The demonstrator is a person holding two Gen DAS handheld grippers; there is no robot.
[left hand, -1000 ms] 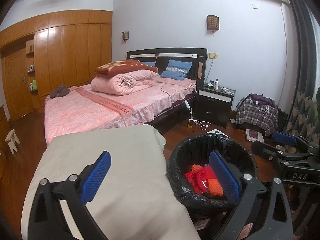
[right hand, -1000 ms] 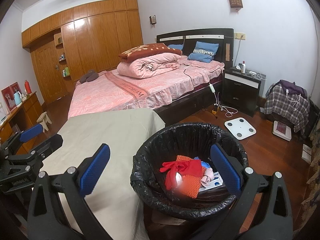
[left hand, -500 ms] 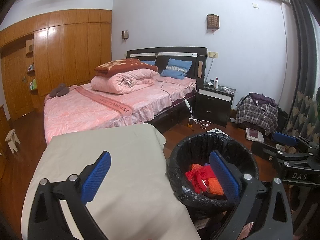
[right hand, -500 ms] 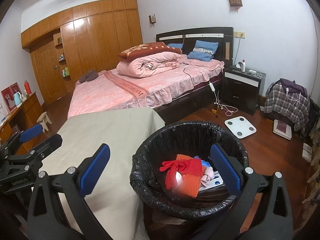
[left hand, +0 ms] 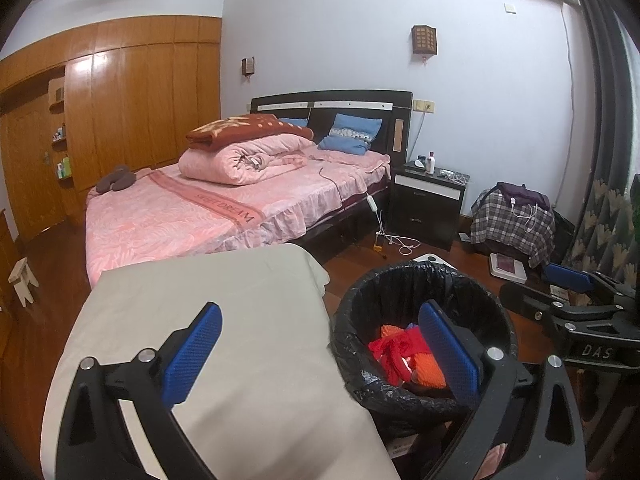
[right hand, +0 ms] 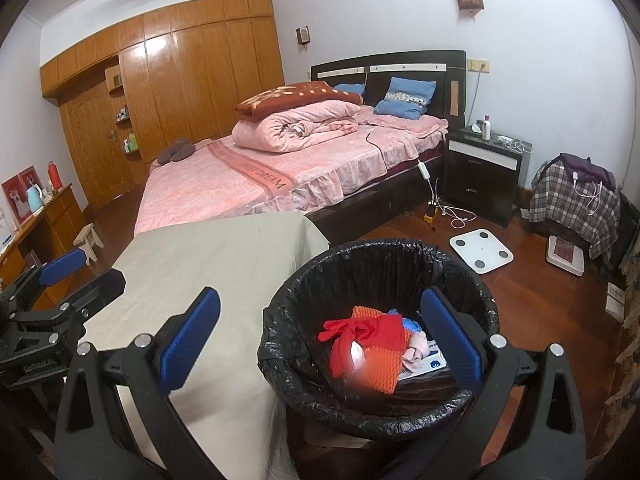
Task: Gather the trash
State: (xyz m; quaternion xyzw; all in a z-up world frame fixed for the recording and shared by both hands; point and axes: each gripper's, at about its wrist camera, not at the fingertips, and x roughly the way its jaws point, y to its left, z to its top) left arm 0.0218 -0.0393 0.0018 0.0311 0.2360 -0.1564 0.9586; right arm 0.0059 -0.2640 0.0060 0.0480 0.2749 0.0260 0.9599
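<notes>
Through the left wrist view, the left gripper (left hand: pixel 320 354) hangs with its blue fingers (left hand: pixel 192 354) spread wide and nothing between them, straddling the right edge of the cloth-covered worktop (left hand: pixel 224 320) and the near-left rim of the trash bin (left hand: pixel 424 280). Next to the pictures from a second ago almost nothing has shifted: the same framing, with only a slight drift of the room. The red and orange trash (left hand: pixel 404 354) lies inside the black liner as before, and the right gripper (left hand: pixel 568 284) sits at the far right, likewise unmoved.

From the right wrist view, the right gripper (right hand: pixel 320 340) is also released and empty, poised over the bin's near rim. The bin (right hand: pixel 380 248) holds the red piece (right hand: pixel 360 332), an orange mesh (right hand: pixel 380 364), something pink and a white-and-blue packet (right hand: pixel 430 360). The worktop cloth (right hand: pixel 208 264) shows no litter. This view too is nearly unchanged.

I judge the stillness as a pause with the collecting done, or nearly so; no loose trash shows on the worktop.
</notes>
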